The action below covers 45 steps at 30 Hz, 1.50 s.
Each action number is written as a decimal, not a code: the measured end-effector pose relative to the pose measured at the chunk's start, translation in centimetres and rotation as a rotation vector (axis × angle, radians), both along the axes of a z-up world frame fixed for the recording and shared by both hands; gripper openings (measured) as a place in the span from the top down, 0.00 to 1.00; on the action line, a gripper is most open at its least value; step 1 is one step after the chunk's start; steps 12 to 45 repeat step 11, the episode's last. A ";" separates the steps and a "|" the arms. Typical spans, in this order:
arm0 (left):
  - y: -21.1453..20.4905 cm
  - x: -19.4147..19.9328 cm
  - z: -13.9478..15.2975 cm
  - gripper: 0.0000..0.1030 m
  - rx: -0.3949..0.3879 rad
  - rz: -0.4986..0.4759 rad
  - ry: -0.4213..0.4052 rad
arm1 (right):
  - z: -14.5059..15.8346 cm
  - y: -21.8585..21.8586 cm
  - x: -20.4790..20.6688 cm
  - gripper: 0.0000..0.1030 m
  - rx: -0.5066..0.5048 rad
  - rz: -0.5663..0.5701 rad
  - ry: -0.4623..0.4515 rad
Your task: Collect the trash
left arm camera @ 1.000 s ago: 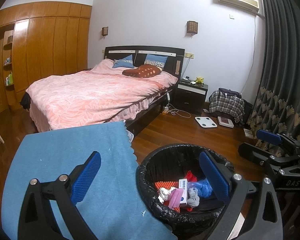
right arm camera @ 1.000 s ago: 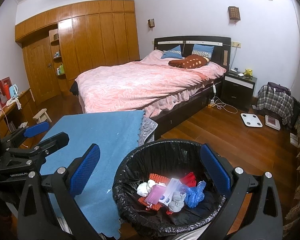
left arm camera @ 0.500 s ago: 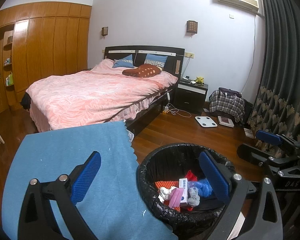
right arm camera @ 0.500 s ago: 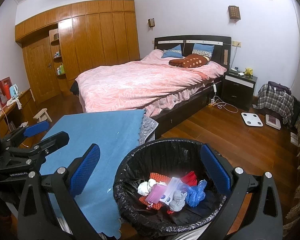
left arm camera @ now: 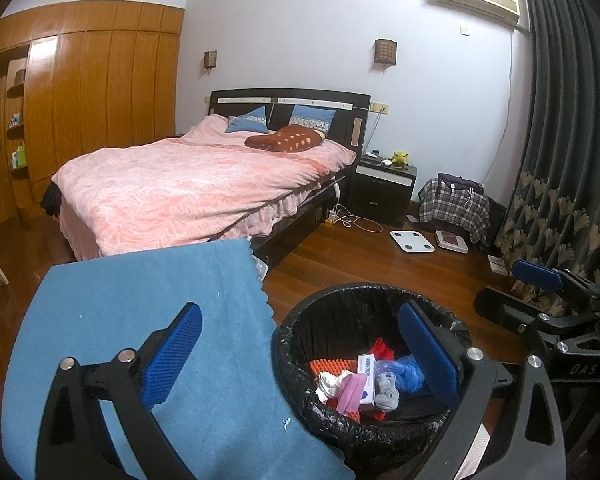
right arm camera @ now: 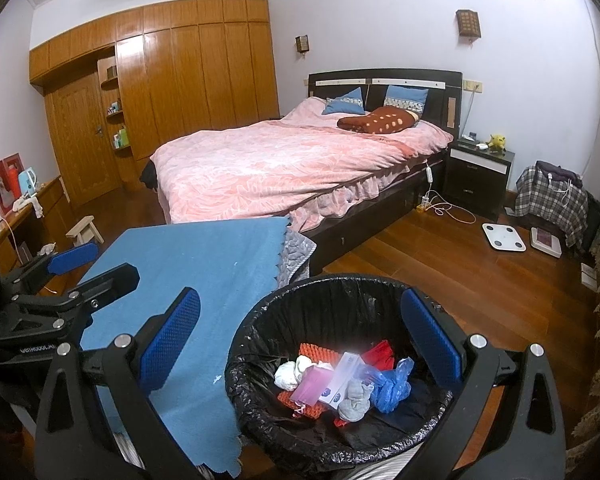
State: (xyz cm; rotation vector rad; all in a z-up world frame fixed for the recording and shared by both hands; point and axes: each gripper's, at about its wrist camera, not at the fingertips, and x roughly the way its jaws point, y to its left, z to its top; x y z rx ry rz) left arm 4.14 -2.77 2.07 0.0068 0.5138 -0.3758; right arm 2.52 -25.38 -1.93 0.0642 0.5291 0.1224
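Left gripper (left arm camera: 300, 350): jaws spread wide, nothing between the pads; poised above the seam of cloth and bin.
Right gripper (right arm camera: 300, 342): likewise spread wide and empty; hung over the bin mouth.
Trash bin (right arm camera: 260, 316): black-lined, stood on the wooden floor (right arm camera: 440, 264) just beside the blue cloth (right arm camera: 196, 260).
Contents of bin: pink packet (right arm camera: 312, 386), white carton (right arm camera: 342, 376), blue plastic bag (right arm camera: 392, 386), grey wad (right arm camera: 354, 398), white wad (right arm camera: 290, 372), orange ribbed piece (right arm camera: 320, 354), red scrap (right arm camera: 378, 352). All lay loose at the bottom, heaped together.
Blue cloth: bare but for a few pale specks; no pickable item seen on it.
Task status, judged: collection largely or wholly done, trash gathered in bin. Remainder: perhaps specks only; floor near the bed (right arm camera: 284, 164) showed household goods, not obvious litter.
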 end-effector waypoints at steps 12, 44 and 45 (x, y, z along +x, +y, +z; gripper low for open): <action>0.1 -0.2 -0.6 0.06 0.002 -0.005 0.006 | 0.1 0.0 0.0 0.05 -0.001 0.000 0.000; 0.1 -0.2 -0.6 0.06 0.002 -0.005 0.006 | 0.1 0.0 0.0 0.05 -0.001 0.000 0.000; 0.1 -0.2 -0.6 0.06 0.002 -0.005 0.006 | 0.1 0.0 0.0 0.05 -0.001 0.000 0.000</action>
